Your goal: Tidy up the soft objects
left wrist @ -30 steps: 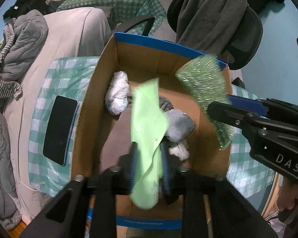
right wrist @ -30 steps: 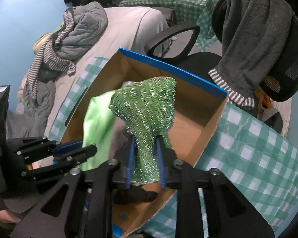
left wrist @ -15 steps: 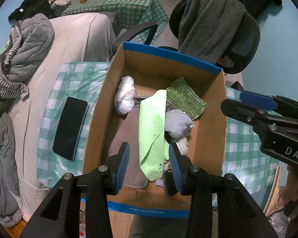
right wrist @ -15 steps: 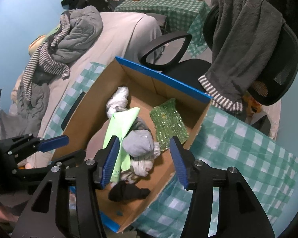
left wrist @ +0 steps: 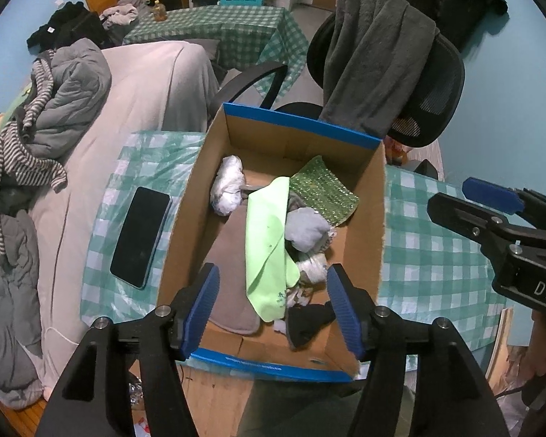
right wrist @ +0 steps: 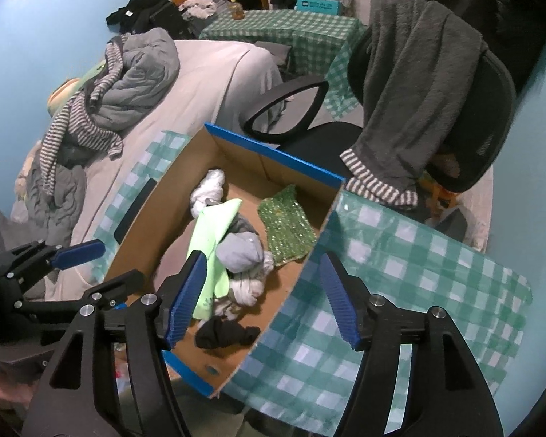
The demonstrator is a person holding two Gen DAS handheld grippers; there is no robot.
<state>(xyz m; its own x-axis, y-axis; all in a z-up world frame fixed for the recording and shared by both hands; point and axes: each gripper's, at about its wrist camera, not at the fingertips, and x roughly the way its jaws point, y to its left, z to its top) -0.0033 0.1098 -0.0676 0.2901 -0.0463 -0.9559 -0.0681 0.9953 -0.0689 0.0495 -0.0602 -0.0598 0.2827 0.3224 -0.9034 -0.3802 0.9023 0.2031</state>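
Phone (left wrist: 140, 237): lying flat, screen dark, on the checked tablecloth (left wrist: 429, 251) just left of the box.
Office chair (left wrist: 433, 83): standing behind the box, carrying a grey towel (left wrist: 375, 62) draped over its backrest.
Bed (left wrist: 142, 87): bearing a grey quilted jacket (left wrist: 69, 98) and a striped garment (left wrist: 18, 153).
Far table (left wrist: 229, 32): wearing a green checked cover.

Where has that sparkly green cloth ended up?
The sparkly green cloth lies inside the cardboard box, in its far right corner, just beyond the grey sock bundle and right of the pale green cloth. Neither claw touches it.
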